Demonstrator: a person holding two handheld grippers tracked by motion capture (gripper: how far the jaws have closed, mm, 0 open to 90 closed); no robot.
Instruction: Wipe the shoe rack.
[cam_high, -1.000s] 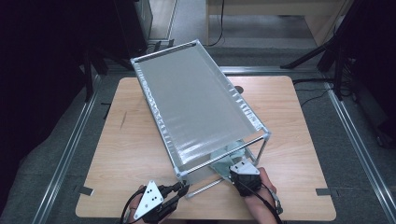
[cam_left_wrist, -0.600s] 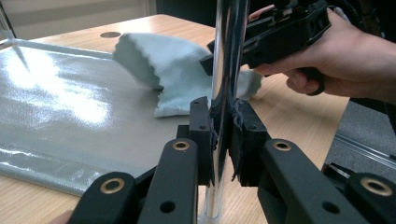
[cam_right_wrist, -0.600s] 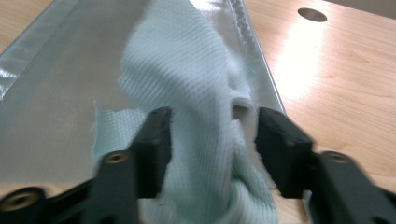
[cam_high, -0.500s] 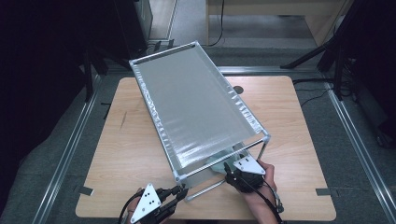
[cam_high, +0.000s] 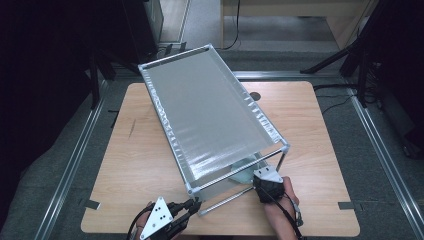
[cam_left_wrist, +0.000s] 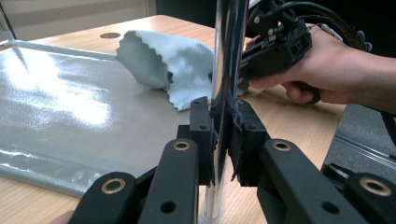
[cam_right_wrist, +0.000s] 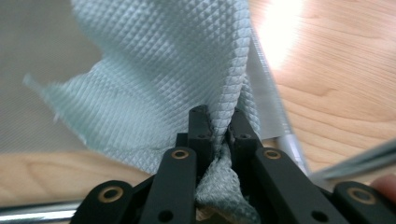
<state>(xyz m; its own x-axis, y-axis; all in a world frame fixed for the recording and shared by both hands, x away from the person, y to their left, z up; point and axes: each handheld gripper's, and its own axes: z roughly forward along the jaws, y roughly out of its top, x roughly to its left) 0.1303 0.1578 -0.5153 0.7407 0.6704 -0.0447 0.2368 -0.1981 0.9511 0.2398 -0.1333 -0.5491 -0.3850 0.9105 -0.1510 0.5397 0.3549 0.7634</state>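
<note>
Pale blue-green waffle-weave cloth (cam_right_wrist: 177, 70) lies bunched under the near end of the metal-framed rack (cam_high: 210, 115), low and right of centre in the high view (cam_high: 243, 170), partly on the silvery sheet (cam_left_wrist: 60, 107) spread on the counter (cam_high: 130, 165). In the left gripper view the cloth sits upper centre (cam_left_wrist: 163, 60), its scalloped edge lifted off the sheet.

Right hand-held gripper (cam_right_wrist: 218, 122): jaws pinched tight on a fold of the cloth, fabric squeezed between the pads and bulging out below them. They have just been closing, with the cloth between them. In the high view this hand-held gripper (cam_high: 267, 181) is lower right of centre, just at the rack's near right leg, grey plate on top, the person's right hand (cam_high: 280, 200) behind it. It also shows upper right in the left gripper view (cam_left_wrist: 275, 42), nose against the cloth.

Left hand-held gripper (cam_left_wrist: 219, 135): jaws clamped on the rack's upright chrome post (cam_left_wrist: 226, 56), pads pressed to both sides of the tube (no gap visible). They too have just been closing, with the post between them. High view puts it at the bottom edge, left of centre (cam_high: 192, 206), at the rack's near left corner leg.

Rack's top shelf runs from upper left to lower right across the wooden counter.
</note>
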